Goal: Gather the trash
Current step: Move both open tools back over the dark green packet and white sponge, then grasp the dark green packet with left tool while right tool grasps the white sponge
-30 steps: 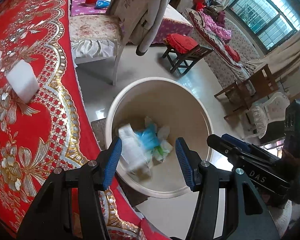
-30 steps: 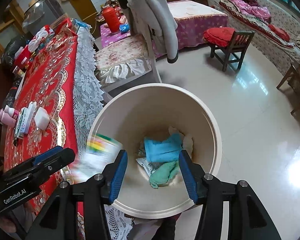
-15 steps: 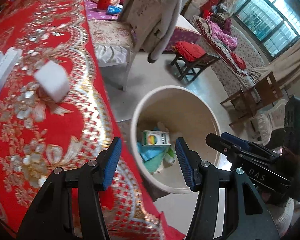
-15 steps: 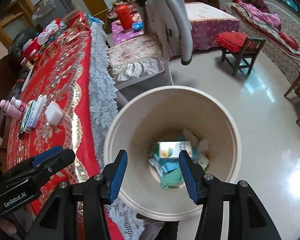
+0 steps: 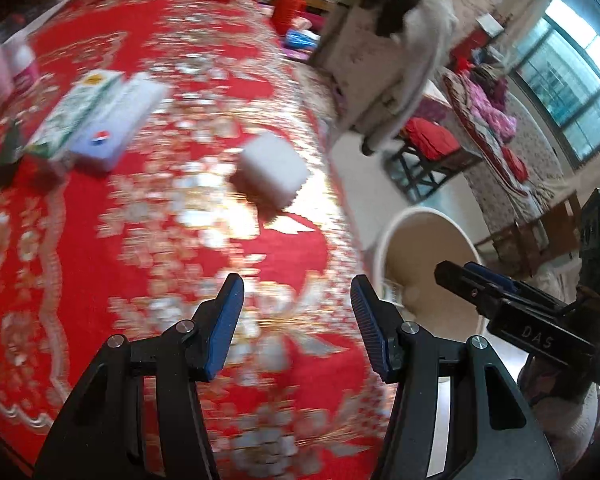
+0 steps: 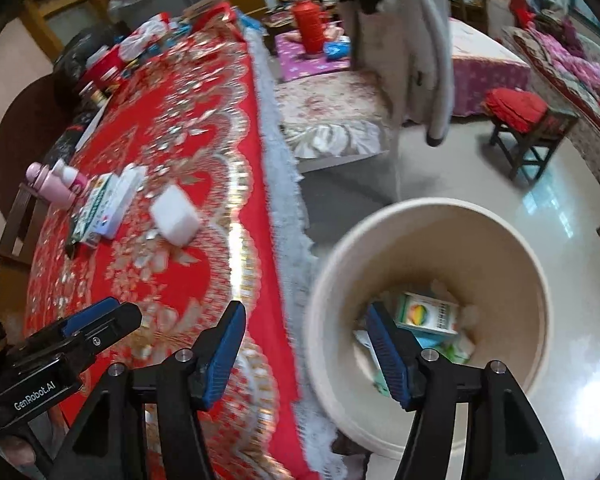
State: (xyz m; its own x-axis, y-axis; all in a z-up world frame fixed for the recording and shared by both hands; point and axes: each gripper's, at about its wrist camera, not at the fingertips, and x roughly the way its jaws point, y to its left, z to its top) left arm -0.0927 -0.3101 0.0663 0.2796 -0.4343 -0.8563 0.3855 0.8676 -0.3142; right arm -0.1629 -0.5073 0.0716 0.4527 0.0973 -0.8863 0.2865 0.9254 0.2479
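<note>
My left gripper is open and empty above the red tablecloth. A white foam block lies on the cloth ahead of it, with flat boxes further left. My right gripper is open and empty over the table edge beside the cream bin. The bin holds a green-and-white box and crumpled wrappers. The bin also shows in the left wrist view. The white block and the boxes show in the right wrist view too.
Pink bottles stand left of the boxes. A chair with a grey coat stands beyond the bin. A stool with a red cushion is on the tiled floor. Clutter sits at the table's far end.
A box fell from my left gripper into the bin. Both grippers have swung left from over the bin toward the table, staying open.
</note>
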